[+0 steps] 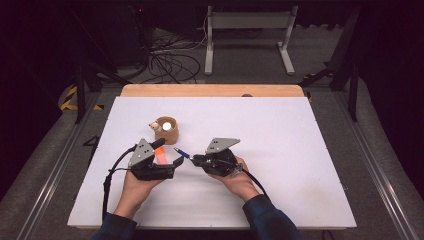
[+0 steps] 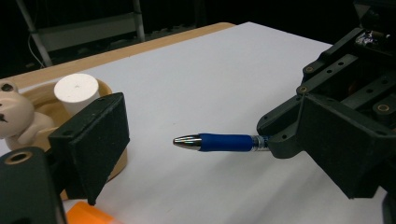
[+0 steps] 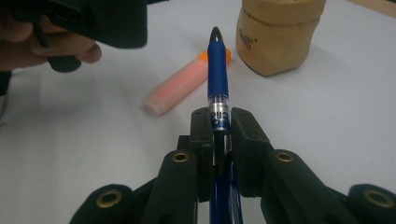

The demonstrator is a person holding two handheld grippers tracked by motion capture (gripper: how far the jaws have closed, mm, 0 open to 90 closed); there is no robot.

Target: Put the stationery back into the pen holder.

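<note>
My right gripper (image 3: 219, 127) is shut on a blue pen (image 3: 217, 70), gripped near its clear middle band. The pen's metal tip (image 2: 184, 140) points toward the left gripper. In the high view the pen (image 1: 181, 153) sticks out leftward from the right gripper (image 1: 195, 159). My left gripper (image 1: 169, 154) is open, its jaws wide apart, with an orange highlighter (image 1: 161, 156) lying on the table between them. The highlighter (image 3: 177, 86) rests flat beside the pen's tip. In the left gripper view the pen's tip sits in the gap between the open jaws.
A tan wooden cup (image 1: 167, 131) stands just beyond the left gripper, holding a white cylinder (image 2: 76, 91), with a small bear figure (image 2: 14, 112) at its side. The white table mat (image 1: 280, 150) stretches to the right. A wooden strip (image 1: 212, 90) runs along the far edge.
</note>
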